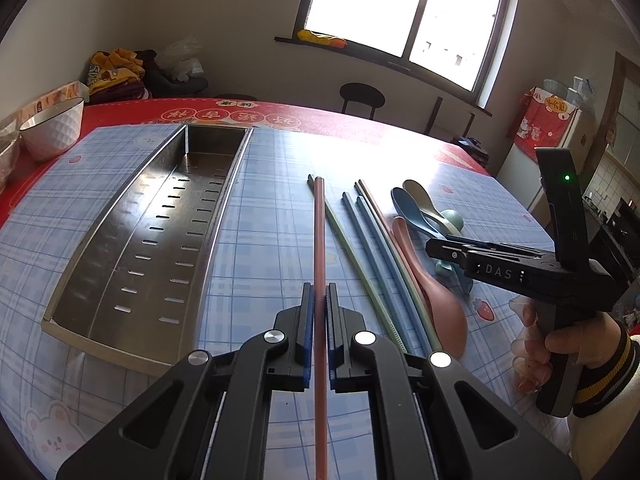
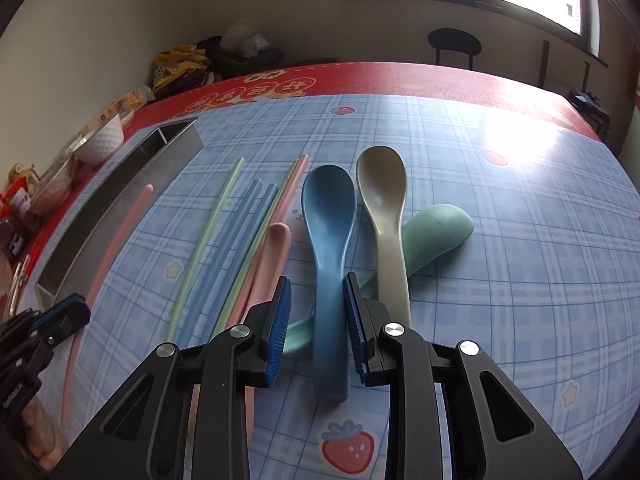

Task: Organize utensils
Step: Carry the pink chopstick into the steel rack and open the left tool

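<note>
My left gripper (image 1: 319,296) is shut on a pink chopstick (image 1: 319,240) and holds it just right of the long steel tray (image 1: 100,272). Green, blue and pink chopsticks (image 1: 368,240) lie beside it on the blue checked cloth. My right gripper (image 2: 316,292) has its jaws around the handle of a blue spoon (image 2: 329,216), close but with a gap on the left side. A beige spoon (image 2: 386,200), a green spoon (image 2: 436,228) and a pink spoon (image 2: 272,256) lie next to it. The right gripper also shows in the left wrist view (image 1: 436,249).
A white bowl (image 1: 52,128) stands at the table's far left, with packets and clutter behind it (image 2: 24,200). A red tablecloth border (image 1: 280,114) runs along the far edge. A chair (image 1: 362,98) stands beyond the table.
</note>
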`<state>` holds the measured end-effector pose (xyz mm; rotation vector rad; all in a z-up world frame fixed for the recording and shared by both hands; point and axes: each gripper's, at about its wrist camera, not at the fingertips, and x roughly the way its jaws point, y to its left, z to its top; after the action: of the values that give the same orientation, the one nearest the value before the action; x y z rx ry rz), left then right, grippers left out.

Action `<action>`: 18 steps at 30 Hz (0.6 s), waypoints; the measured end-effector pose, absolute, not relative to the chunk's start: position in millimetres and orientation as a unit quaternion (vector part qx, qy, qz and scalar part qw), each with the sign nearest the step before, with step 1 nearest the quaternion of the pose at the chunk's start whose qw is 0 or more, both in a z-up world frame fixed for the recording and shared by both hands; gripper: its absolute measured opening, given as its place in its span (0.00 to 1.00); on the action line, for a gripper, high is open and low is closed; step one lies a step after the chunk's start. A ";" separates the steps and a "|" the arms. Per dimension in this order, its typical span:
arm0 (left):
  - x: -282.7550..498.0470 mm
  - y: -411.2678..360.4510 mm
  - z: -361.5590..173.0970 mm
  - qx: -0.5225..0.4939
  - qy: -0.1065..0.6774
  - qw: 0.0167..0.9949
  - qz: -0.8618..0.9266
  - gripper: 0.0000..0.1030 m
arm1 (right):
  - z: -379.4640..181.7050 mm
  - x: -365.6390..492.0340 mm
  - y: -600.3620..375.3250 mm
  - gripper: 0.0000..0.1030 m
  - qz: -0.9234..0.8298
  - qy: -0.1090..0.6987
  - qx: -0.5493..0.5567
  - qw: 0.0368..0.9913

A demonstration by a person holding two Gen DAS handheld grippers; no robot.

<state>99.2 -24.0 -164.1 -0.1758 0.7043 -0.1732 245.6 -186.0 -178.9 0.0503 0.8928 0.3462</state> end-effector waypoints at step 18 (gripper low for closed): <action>97.8 -9.2 -161.9 -0.120 0.341 0.926 -0.106 0.06 | -163.4 226.7 -211.5 0.14 0.145 0.369 0.080 0.915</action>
<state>97.8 -9.2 -161.9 -0.2468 0.7001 -0.2181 226.7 -211.5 -163.4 0.1647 0.7593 0.2977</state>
